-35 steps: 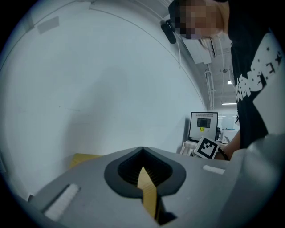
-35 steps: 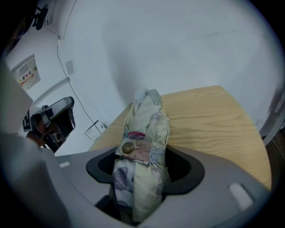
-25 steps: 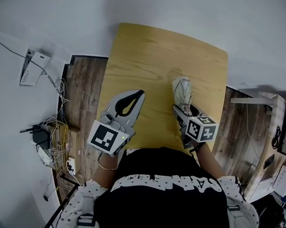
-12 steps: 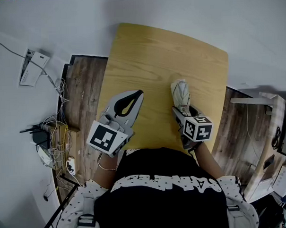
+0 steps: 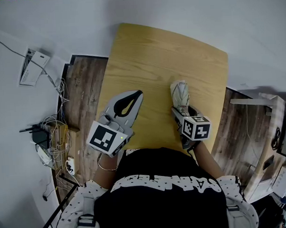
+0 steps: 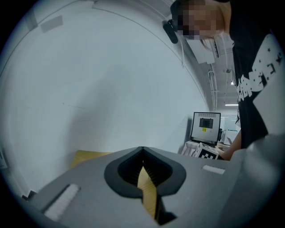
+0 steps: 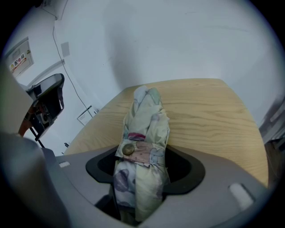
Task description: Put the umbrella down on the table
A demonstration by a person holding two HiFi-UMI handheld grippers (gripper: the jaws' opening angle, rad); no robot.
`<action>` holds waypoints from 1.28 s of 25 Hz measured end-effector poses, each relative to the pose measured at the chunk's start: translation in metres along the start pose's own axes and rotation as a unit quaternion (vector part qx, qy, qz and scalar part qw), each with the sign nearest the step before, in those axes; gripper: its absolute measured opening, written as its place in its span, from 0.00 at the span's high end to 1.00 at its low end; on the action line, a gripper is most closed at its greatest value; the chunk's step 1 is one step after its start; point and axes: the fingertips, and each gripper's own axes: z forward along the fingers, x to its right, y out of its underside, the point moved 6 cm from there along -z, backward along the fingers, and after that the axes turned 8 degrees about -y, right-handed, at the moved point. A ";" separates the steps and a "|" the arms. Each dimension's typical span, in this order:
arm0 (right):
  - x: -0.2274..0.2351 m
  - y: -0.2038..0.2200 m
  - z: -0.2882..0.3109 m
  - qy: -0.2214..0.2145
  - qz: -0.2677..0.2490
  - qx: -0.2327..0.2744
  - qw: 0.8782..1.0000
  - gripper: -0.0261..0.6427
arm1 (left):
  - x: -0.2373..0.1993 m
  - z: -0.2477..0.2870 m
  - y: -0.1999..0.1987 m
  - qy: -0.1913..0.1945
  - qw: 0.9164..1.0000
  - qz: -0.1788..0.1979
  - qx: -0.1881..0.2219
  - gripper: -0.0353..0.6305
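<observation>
Umbrella (image 7: 144, 129) was clamped between right tongs (image 5: 182, 109), which had dropped slightly in 1 s toward table (image 5: 154, 54) below; release pending; left tongs (image 6: 142, 150) closed, empty.

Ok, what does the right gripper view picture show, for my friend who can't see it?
The right claw is shut on a folded umbrella, pale with flowery print and a buttoned strap. It points out over a light wooden table, with a white wall behind.
</observation>
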 end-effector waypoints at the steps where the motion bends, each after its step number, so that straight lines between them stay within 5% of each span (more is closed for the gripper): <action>1: 0.000 0.000 0.000 0.001 0.000 0.000 1.000 0.51 | 0.000 0.000 0.000 0.000 1.000 0.000 0.000 0.95; 32: -0.013 -0.008 -0.043 0.015 0.005 0.088 0.996 0.49 | 0.029 -0.013 -0.012 0.035 0.999 0.016 0.006 0.95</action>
